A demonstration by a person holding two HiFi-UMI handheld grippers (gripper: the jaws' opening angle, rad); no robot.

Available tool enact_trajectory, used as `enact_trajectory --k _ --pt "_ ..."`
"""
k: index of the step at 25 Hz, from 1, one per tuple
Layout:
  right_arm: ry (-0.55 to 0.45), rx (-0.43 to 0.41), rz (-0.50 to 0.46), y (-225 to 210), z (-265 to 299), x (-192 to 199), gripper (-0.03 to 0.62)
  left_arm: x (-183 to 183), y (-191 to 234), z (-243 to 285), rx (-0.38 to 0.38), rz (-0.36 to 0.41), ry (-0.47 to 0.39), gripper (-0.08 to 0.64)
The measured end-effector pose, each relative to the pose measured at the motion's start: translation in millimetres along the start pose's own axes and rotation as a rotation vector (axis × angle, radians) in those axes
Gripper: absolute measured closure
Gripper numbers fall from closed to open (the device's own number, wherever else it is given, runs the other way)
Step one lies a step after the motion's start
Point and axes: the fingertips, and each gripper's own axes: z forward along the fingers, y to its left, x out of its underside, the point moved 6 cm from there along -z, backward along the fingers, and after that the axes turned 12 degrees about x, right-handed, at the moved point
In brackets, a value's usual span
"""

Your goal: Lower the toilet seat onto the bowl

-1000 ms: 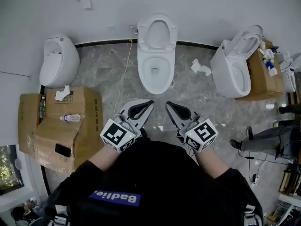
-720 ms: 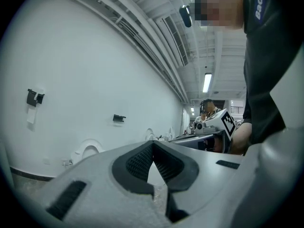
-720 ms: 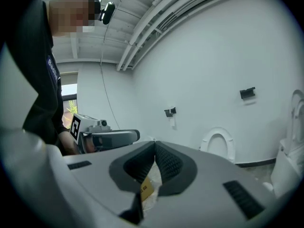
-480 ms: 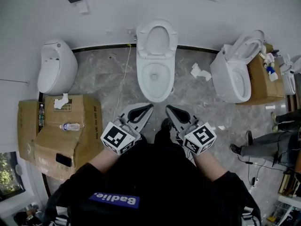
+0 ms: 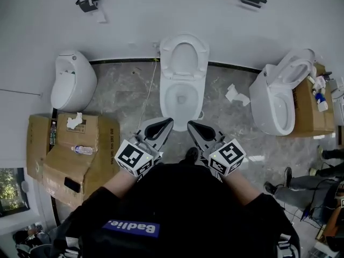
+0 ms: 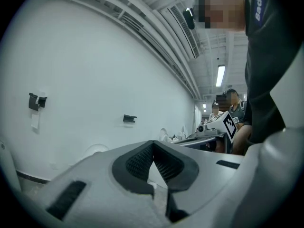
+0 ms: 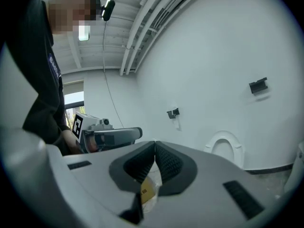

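The white toilet stands against the wall in the head view, its seat raised upright above the open bowl. Both grippers are held close to my body, short of the bowl and apart from it. My left gripper is shut with nothing between its jaws, and so is my right gripper. In the left gripper view the shut tips point at the wall, with the raised seat faint behind them. The right gripper view shows shut tips and the raised seat to the right.
A second white toilet stands at the left, a third one with raised seat at the right beside a cardboard box. Cardboard boxes with a bottle lie at my left. Crumpled paper and a cable lie on the floor.
The view has shifted: the toilet now sits lower in the frame and nearer the grippers. Both grippers stay shut in front of my body.
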Motion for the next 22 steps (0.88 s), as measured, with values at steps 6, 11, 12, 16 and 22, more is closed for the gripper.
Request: enact_trajectory --k 6,11,12,16,22 --pt "0.015 -0.050 0.016 -52.7 11.3 -6.6 0.565 -1.9 16.3 33.8 -0.082 -0.004 0.003 0.543" --pt "0.025 -0.066 0.029 -72.7 21.2 -9.7 0.565 0.6 24.5 45.7 -0.107 -0.017 0.018 0.543" --pt "0.026 -0.066 0.034 -74.3 23.3 -11.0 0.565 -1.0 27.3 46.1 -0.109 -0.018 0.021 0.543" --pt "0.032 -0.048 0.039 -80.3 34.4 -13.8 0.565 -5.5 46.0 47.1 -0.111 -0.020 0.015 0.543" --pt "0.051 0.002 0.029 -85.3 55.8 -17.2 0.565 -0.7 84.6 56.2 -0.057 -0.042 0.009 0.543"
